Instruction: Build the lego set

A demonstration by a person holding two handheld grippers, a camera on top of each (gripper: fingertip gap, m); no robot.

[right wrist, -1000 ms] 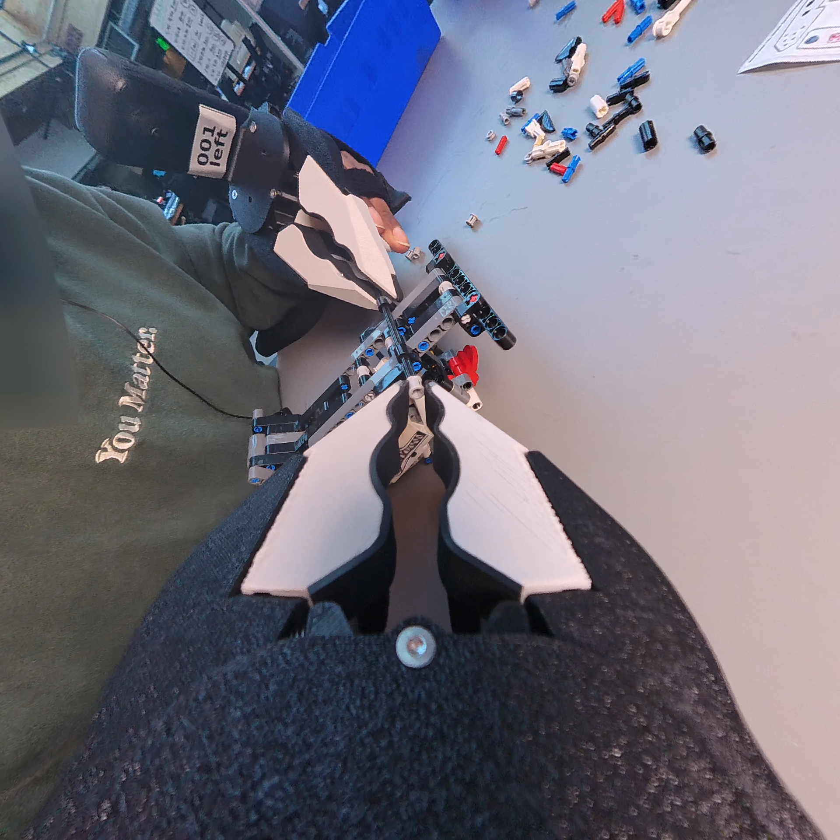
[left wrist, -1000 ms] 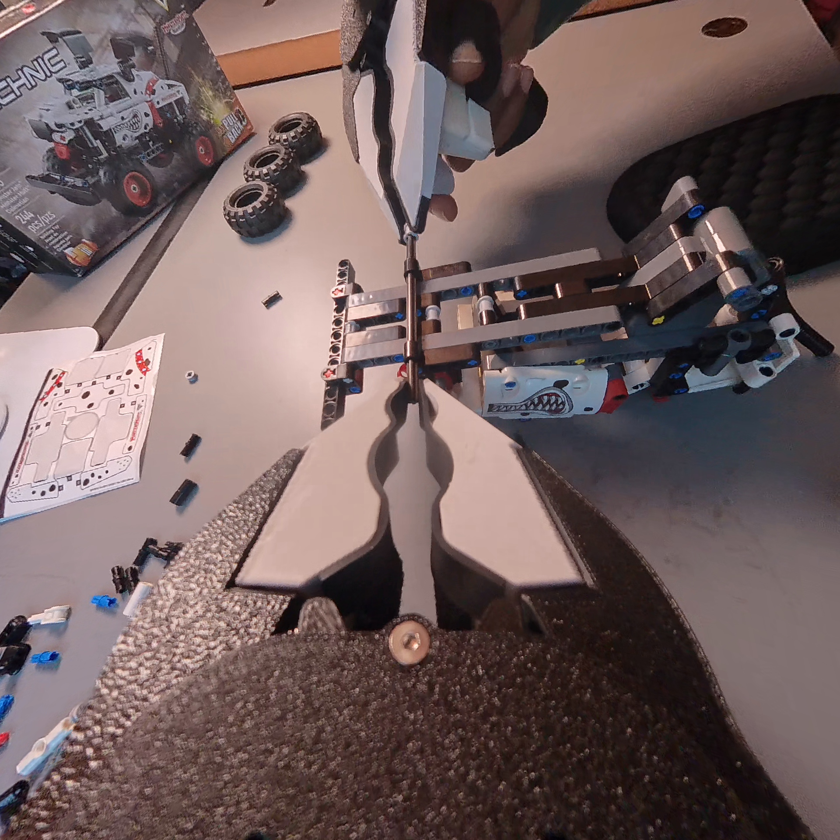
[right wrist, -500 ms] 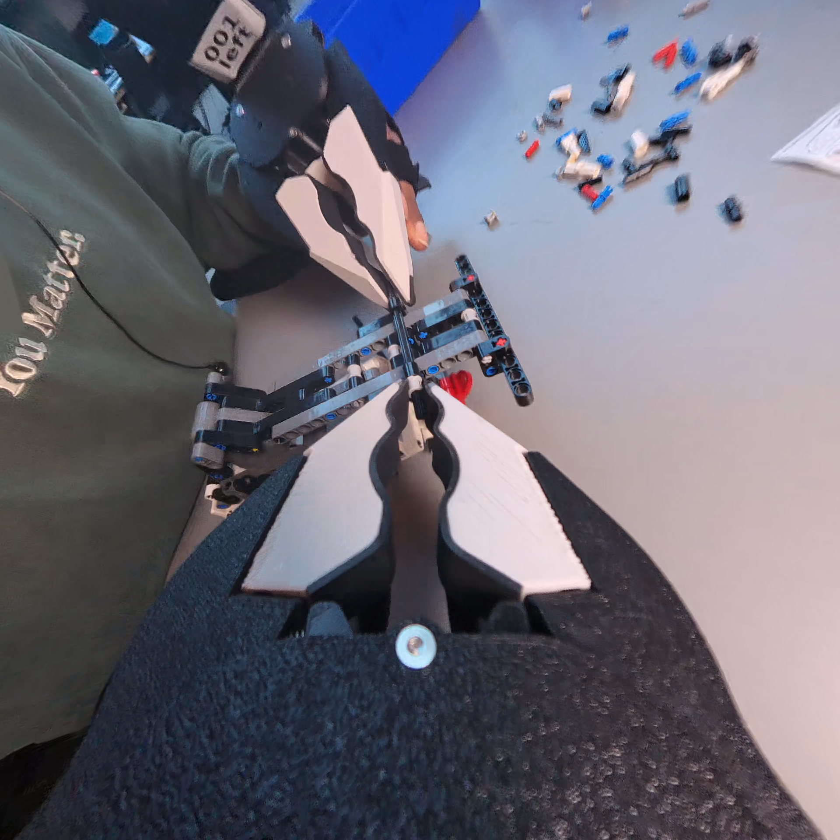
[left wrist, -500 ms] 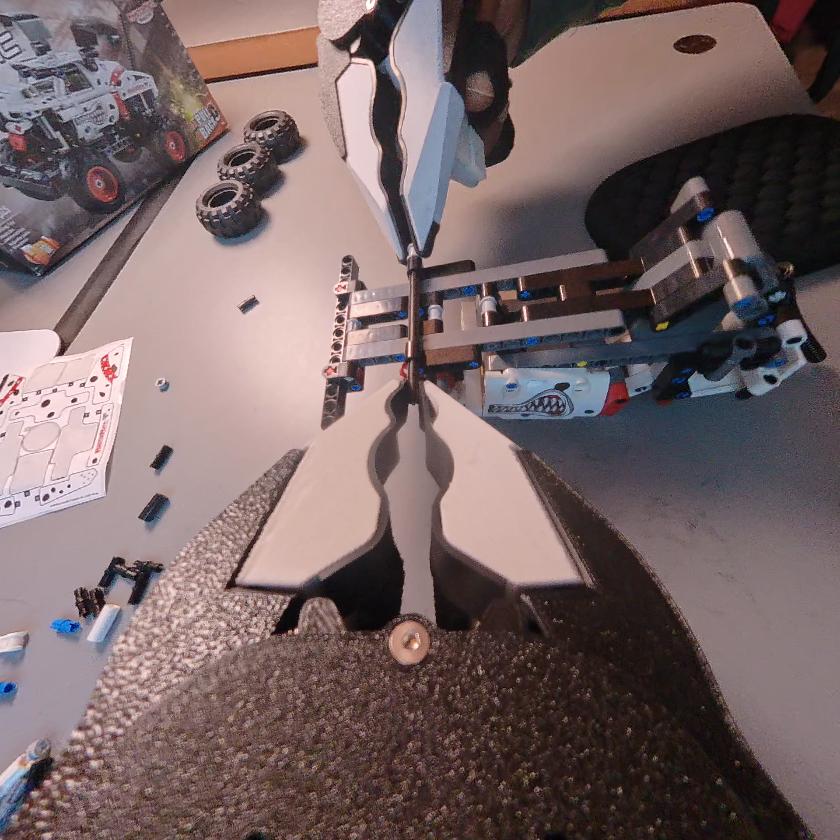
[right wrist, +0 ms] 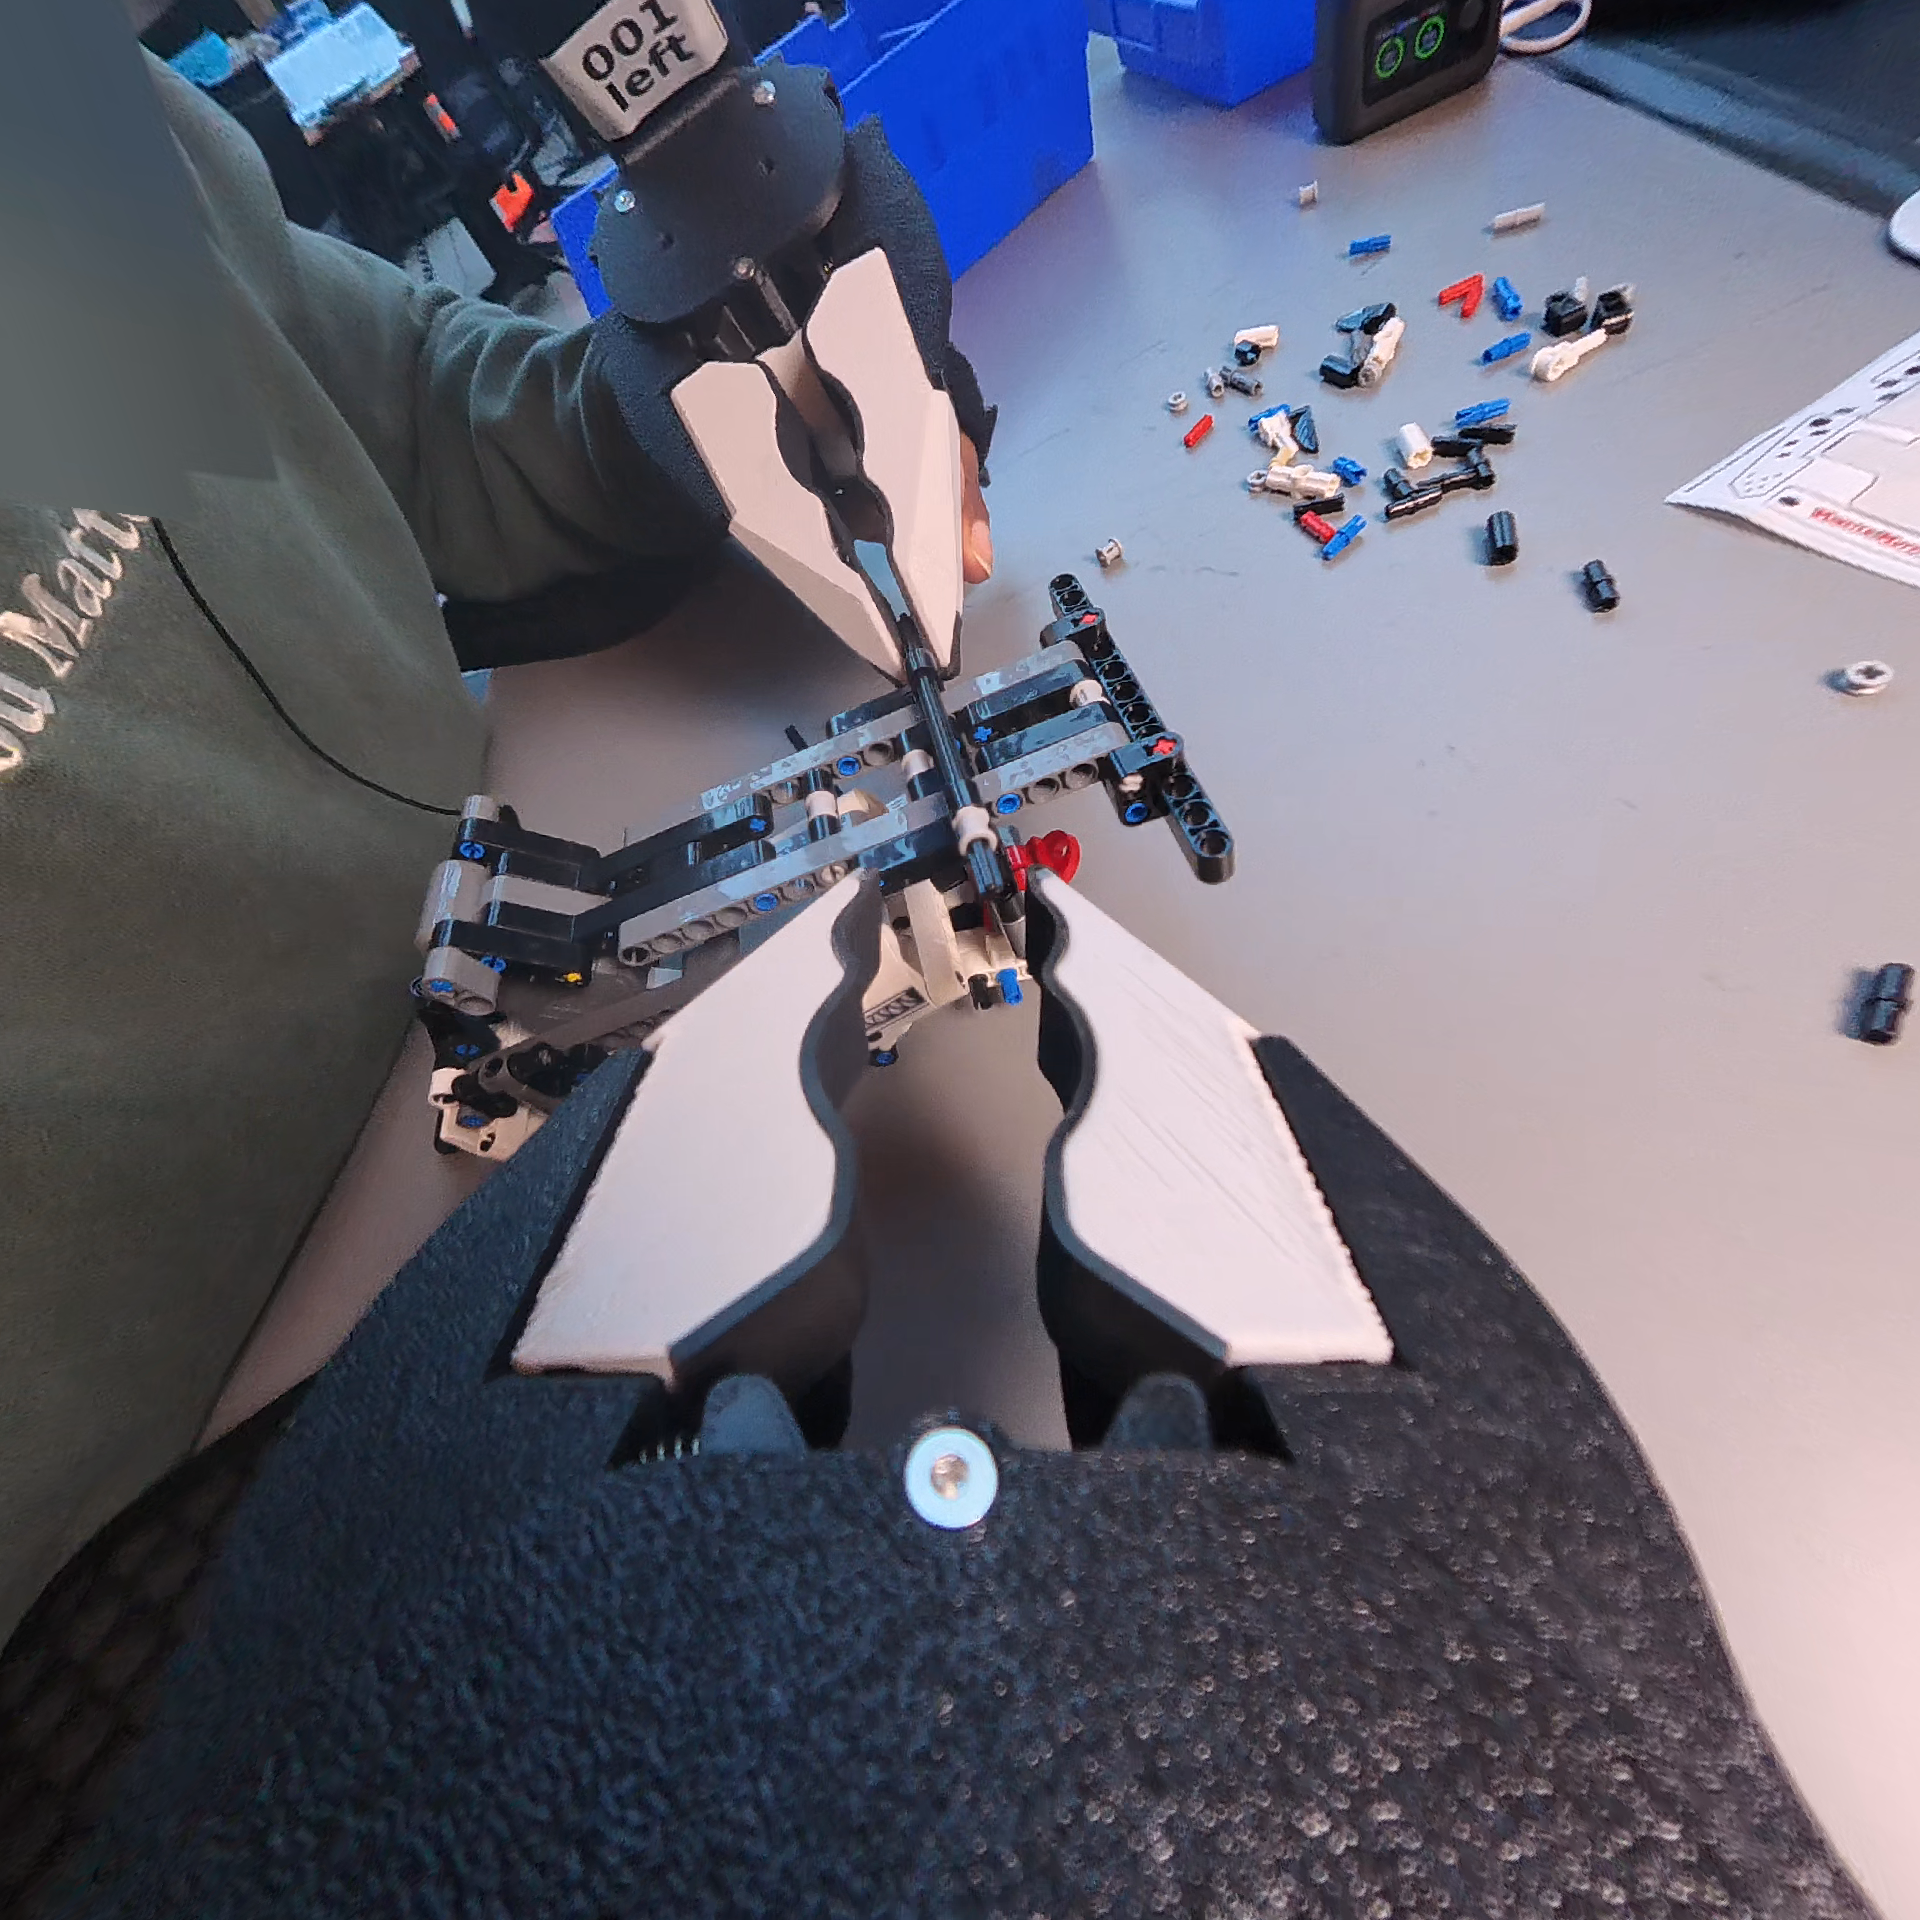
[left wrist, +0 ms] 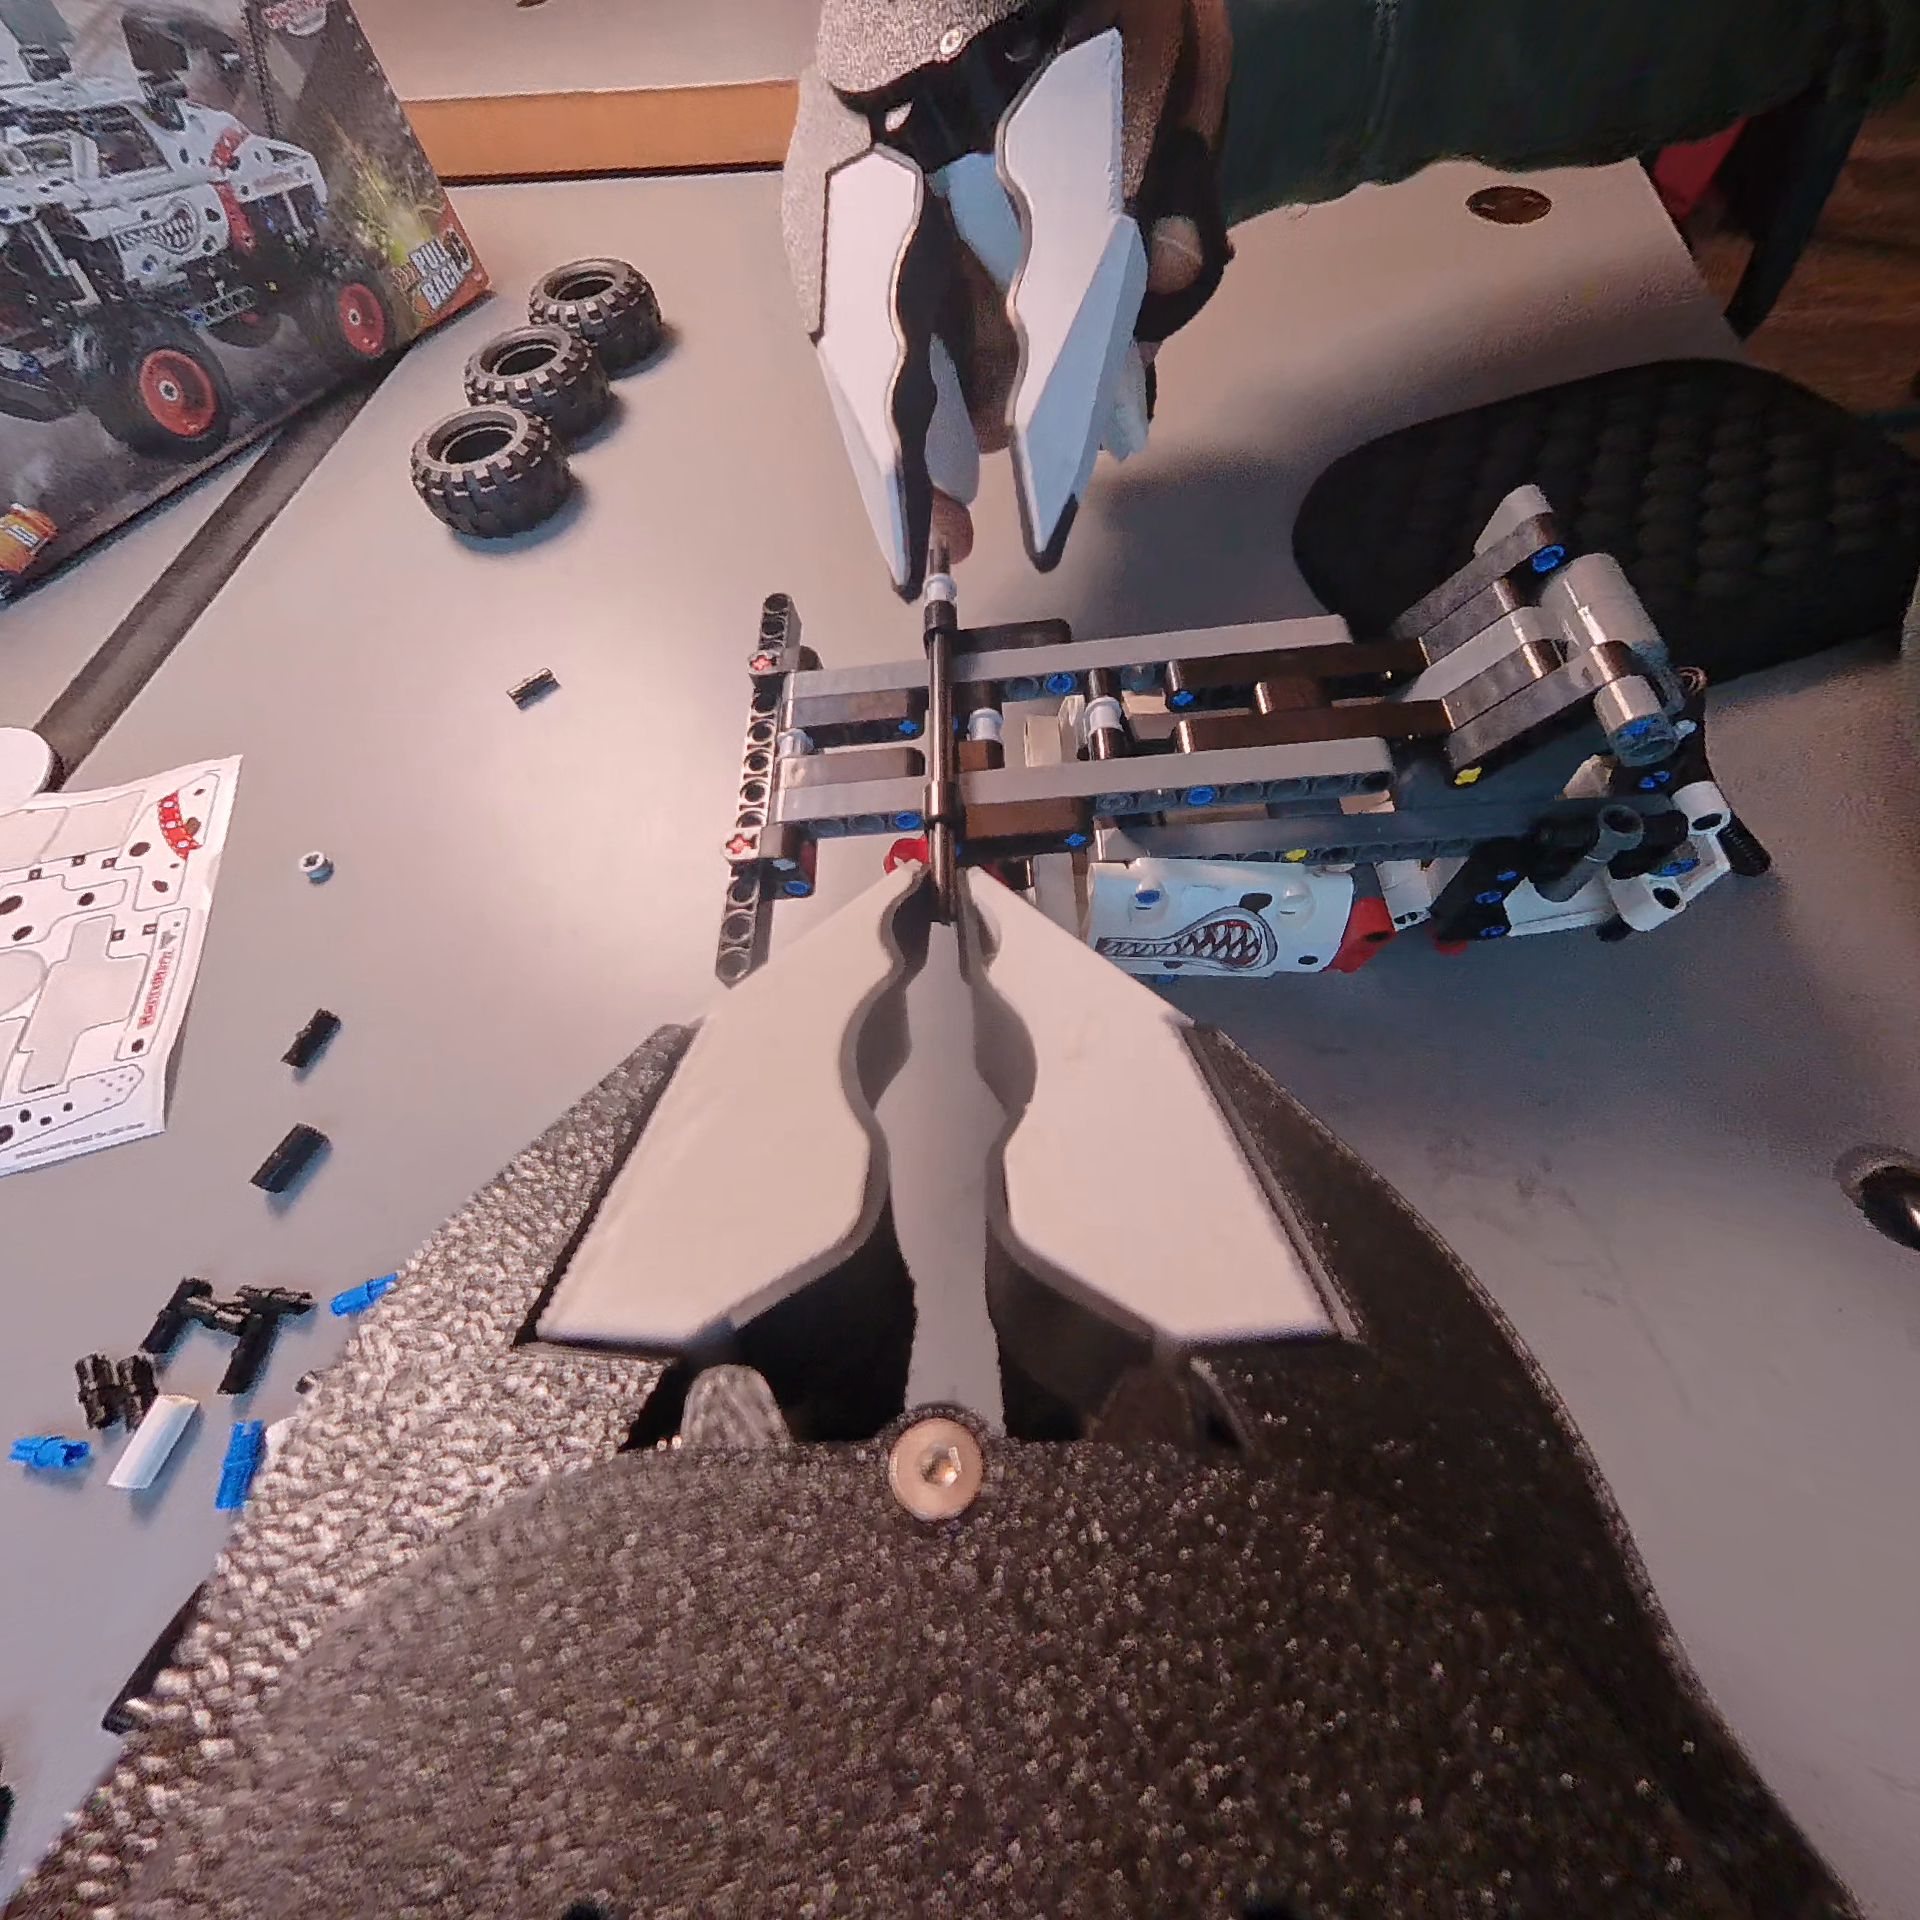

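Observation:
A partly built lego truck chassis (left wrist: 1143,769) of grey and black beams lies on the grey table; it also shows in the right wrist view (right wrist: 790,831). A long black axle (left wrist: 940,727) runs across its front beams. My left gripper (left wrist: 940,899) is shut on the near end of this axle; it shows the same way in the right wrist view (right wrist: 920,649). A small white bush (left wrist: 938,589) sits at the axle's far end. My right gripper (right wrist: 951,883) is open and empty, its tips on either side of that end of the axle (right wrist: 945,758). It is also in the left wrist view (left wrist: 977,571).
The set's box (left wrist: 156,260), three black tyres (left wrist: 520,416) and a sticker sheet (left wrist: 94,956) lie to the left. Loose small pieces are scattered on the table (right wrist: 1403,416). A black mat (left wrist: 1610,499) lies behind the chassis. Blue bins (right wrist: 935,135) stand at the edge. Tip to tip, the grippers are about 7 cm apart.
My right gripper, shut on the far end of the axle before, has opened and let it go. My left gripper stays shut on the axle.

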